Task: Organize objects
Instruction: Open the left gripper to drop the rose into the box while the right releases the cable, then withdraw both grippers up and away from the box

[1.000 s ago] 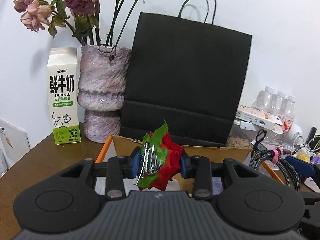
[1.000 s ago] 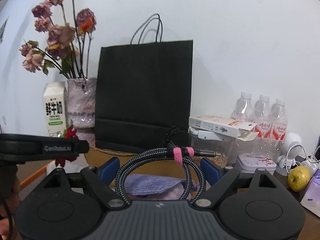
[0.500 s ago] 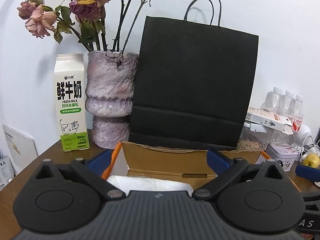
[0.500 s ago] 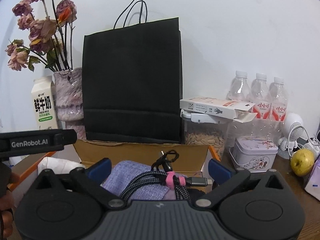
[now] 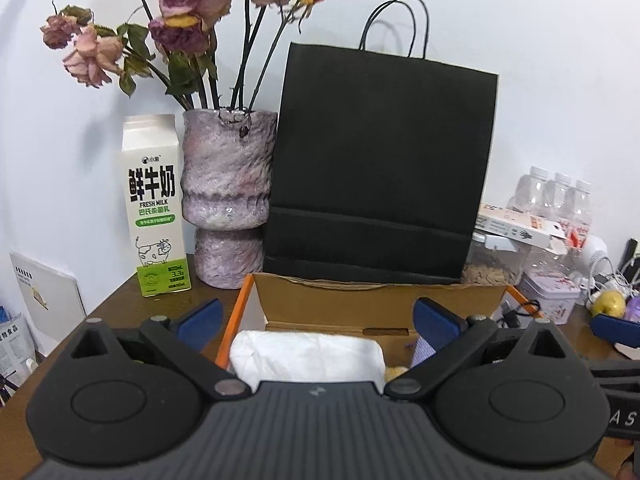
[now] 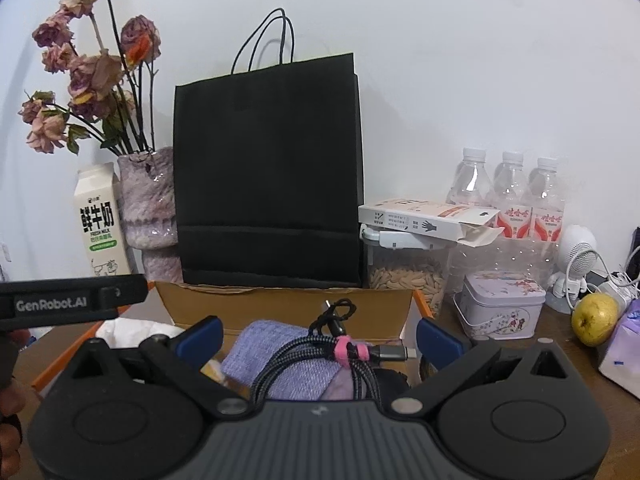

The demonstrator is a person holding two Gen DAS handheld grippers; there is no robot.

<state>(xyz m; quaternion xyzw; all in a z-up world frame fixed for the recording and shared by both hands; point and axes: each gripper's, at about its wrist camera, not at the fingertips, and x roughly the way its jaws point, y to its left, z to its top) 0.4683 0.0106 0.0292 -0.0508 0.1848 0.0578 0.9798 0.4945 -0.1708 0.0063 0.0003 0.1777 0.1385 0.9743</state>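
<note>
With both loads released, the left gripper (image 5: pixel 316 316) and right gripper (image 6: pixel 318 338) stand apart and empty over the cardboard box (image 6: pixel 280 308); the coiled cable (image 6: pixel 320 360) lies inside. Next step, judged: fetch another loose item beside the box.

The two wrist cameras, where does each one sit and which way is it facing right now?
Left wrist view: sits on the left tool, looking forward and slightly down over the cardboard box toward the black paper bag and vase; its own open fingers show, plus the right tool's blue fingertip at the right edge.
Right wrist view: sits on the right tool, facing the same wall; open fingers over the bundled cable, with the left tool and a hand at left.
Shared: bag, vase, milk carton, box.
</note>
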